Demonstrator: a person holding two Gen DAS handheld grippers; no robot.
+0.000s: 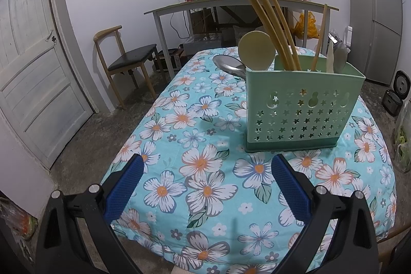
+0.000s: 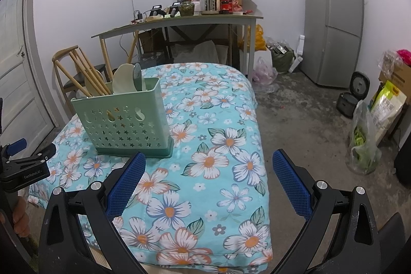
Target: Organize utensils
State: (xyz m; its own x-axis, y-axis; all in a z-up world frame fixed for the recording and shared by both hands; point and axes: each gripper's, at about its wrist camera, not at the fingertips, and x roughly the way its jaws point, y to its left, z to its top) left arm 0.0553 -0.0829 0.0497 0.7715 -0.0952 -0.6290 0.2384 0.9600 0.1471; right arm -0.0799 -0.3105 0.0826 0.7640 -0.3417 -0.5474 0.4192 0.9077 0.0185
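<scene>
We've got both grippers, left (image 1: 206,180) & right (image 2: 206,177), spread wide w/ nothing held, green utensil caddy (image 1: 299,107) upright mid-table on the floral cloth (image 1: 179,158), chopsticks (image 1: 274,32) & spoons inside.

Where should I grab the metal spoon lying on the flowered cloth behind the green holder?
Judging by the left wrist view, grip the metal spoon across its bowl, coming from above on the left; its handle runs behind the green star-punched plastic holder, so only the bowl is reachable.
</scene>
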